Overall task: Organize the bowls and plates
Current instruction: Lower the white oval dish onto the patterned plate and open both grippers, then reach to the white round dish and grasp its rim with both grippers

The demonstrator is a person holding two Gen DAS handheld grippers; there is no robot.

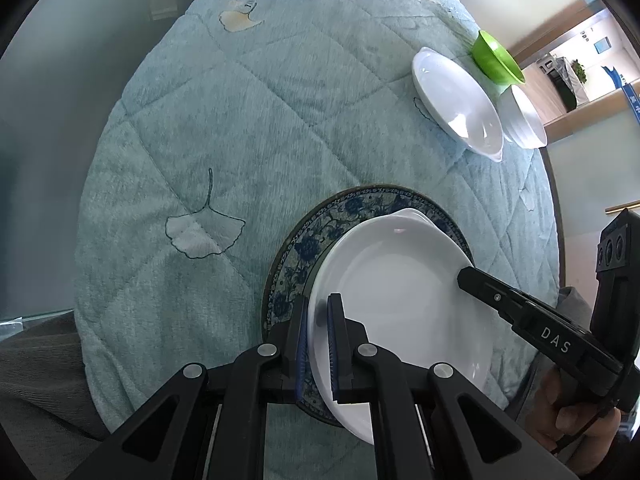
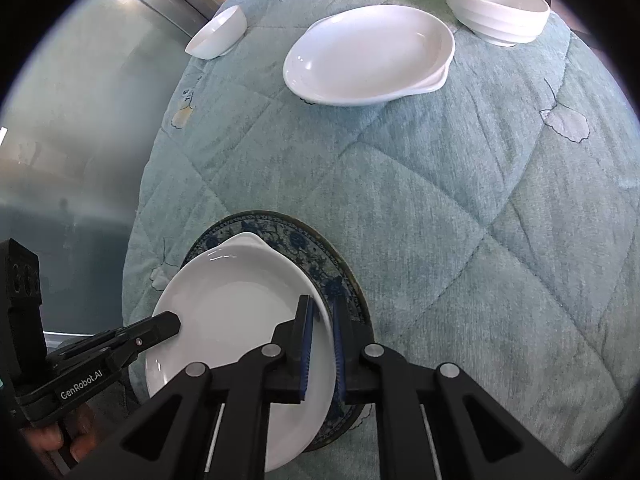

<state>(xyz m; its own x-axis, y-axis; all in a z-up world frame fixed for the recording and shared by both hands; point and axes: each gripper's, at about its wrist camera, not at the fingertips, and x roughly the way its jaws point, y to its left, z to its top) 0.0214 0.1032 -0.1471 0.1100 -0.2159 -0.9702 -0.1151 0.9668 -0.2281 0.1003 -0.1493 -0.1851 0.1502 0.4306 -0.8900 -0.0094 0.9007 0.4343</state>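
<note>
Under both claws, white plate [image 1: 400, 292] hides patterned plate [image 1: 296, 252].

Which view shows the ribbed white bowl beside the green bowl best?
The right wrist view: the ribbed white bowl shows its rim, ridged side and foot. The left wrist view catches it small and distorted behind a white plate.

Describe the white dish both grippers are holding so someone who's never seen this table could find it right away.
On the teal quilted tablecloth, find the round blue-and-white patterned plate at the near edge. The white oval dish lies over it, its opposite rims pinched by the left gripper and the right gripper. The other white oval dish sits alone on the cloth, beside the bowls.
</note>
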